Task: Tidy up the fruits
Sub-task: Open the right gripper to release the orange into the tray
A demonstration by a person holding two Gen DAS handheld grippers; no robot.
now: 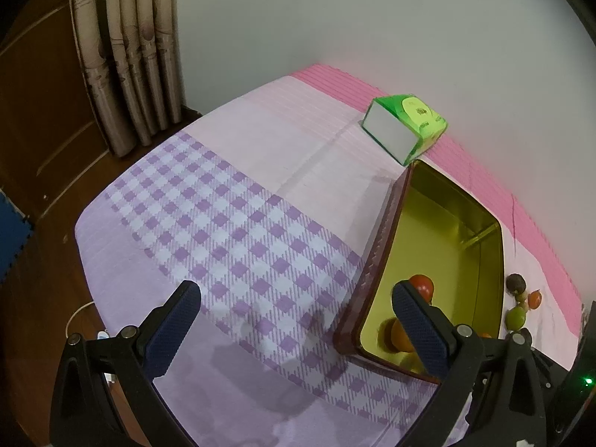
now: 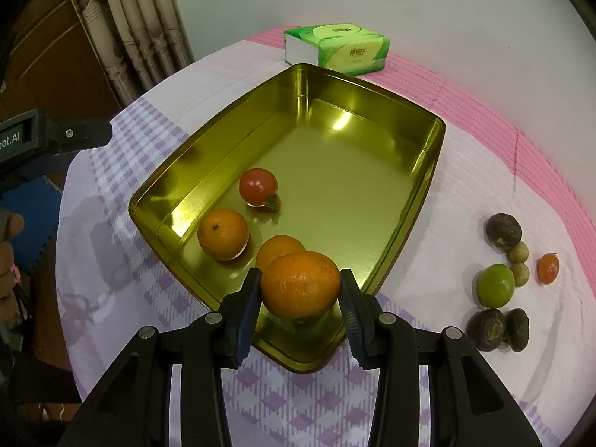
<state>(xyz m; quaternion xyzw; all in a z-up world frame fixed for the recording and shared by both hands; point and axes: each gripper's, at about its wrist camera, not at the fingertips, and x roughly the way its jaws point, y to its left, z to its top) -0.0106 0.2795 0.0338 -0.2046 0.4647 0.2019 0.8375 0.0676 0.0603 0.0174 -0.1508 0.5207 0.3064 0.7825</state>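
Holding an orange (image 2: 300, 284) over the near end of the tin (image 2: 428, 171), the right gripper (image 2: 300, 290) looks to be mid-drop-off: fruit picked, not yet released.

Right wrist view: both pads pinch the orange at its sides, fruit sitting squarely betw. the fingertips, slightly fwd of them. Below and just behind it, a 2nd orange (image 2: 277, 247) lies on the tin floor, partly hidden by the held one; a 3rd orange (image 2: 222, 234) sits to its left, near the tin's left wall, and a tomato (image 2: 257, 186) further in. Far half of the tin is bare. Right of the tin, well apart on the cloth (image 2: 439, 223), waits the rest: a lime (image 2: 495, 285), small tomato (image 2: 548, 268), two pale round fruits (image 2: 519, 252) and three dark ones (image 2: 503, 231). Tissue pack (image 2: 335, 47) beyond the tin. Left gripper's body shows at the left edge, clear of the tin.

Judgement: next move calls for lowering a bit and spreading the pads so the orange settles w/o rolling onto its neighbour; aiming at free floor to the right would avoid a knock. Then back for the fruit on the cloth.

Left wrist view: left gripper (image 1: 296, 314) has fingers spread wide, nothing betw. them. It hangs over the cloth at the tin's near-left corner; right finger (image 1: 419, 329) overlaps the tin in view, contact can't be told. Tomato (image 1: 422, 285) and an orange (image 1: 398, 337) peek from behind that finger. Loose fruit seen past the tin's far side.
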